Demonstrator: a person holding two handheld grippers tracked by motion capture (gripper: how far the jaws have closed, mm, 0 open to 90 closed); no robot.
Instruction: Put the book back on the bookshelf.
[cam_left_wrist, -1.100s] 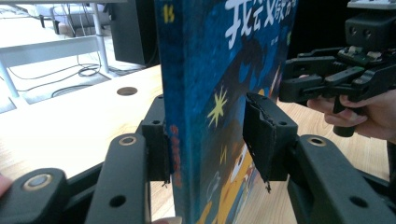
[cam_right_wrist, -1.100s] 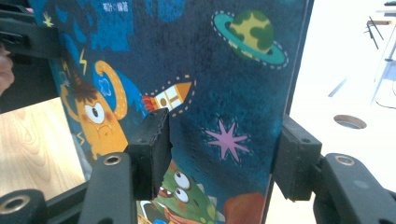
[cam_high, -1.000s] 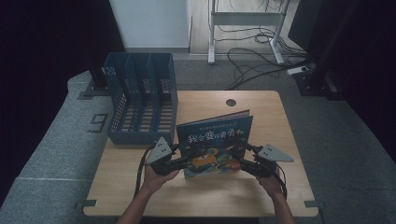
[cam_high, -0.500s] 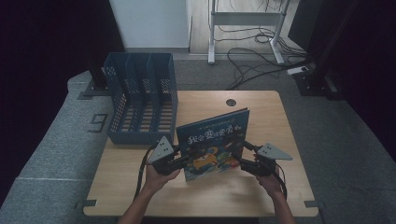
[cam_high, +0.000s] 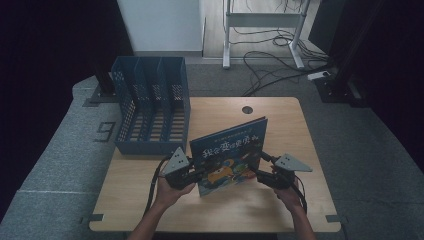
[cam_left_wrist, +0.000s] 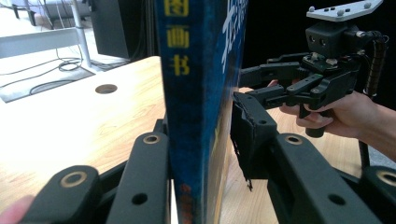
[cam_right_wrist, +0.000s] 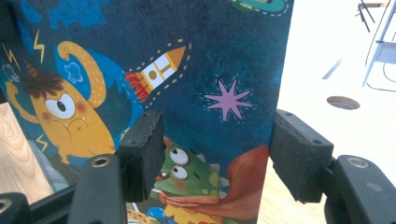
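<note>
Left gripper (cam_left_wrist: 201, 186) clamps the spine of the upright picture book (cam_high: 230, 157); right gripper (cam_right_wrist: 215, 158) straddles its three-o'clock edge, jaws slack. Stiff, slick hardcover, likely top-heavy; best gripped low on both edges.

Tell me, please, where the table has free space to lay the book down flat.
The widest bare patch of the table lies behind and right of the book, around the round hole. A narrower strip runs along the near edge. The left rear is crowded by the blue file rack.
</note>
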